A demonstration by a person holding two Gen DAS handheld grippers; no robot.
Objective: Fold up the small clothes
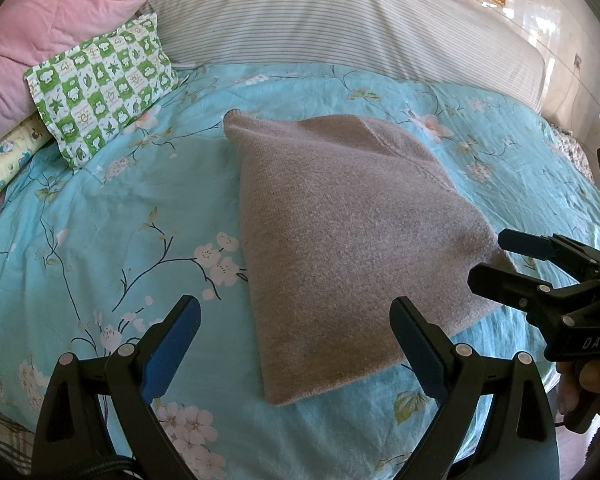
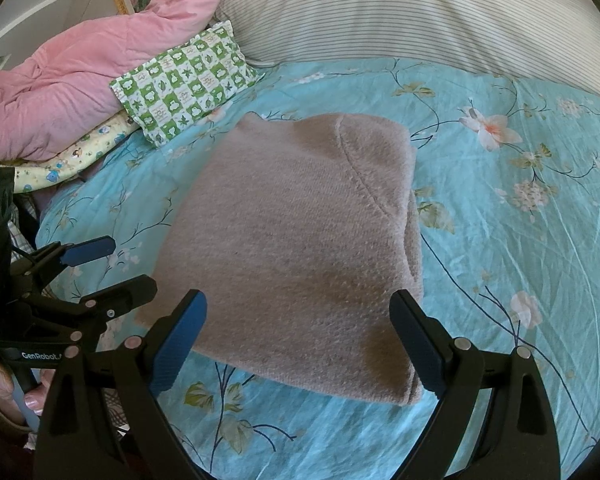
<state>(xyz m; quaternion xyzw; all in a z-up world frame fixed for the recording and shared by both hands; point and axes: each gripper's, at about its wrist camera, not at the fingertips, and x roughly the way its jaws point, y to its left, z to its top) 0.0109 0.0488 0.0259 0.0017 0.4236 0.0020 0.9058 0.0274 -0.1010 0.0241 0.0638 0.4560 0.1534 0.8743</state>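
Note:
A grey-brown knitted garment lies folded into a compact shape on the turquoise floral bedspread; it also shows in the right wrist view. My left gripper is open and empty, hovering over the garment's near left corner. My right gripper is open and empty, hovering over the garment's near edge. Each gripper shows in the other's view: the right one at the garment's right edge, the left one at its left edge.
A green-and-white checked pillow and a pink quilt lie at the back left. A large striped pillow lies along the head of the bed. A yellow patterned cloth lies under the pink quilt.

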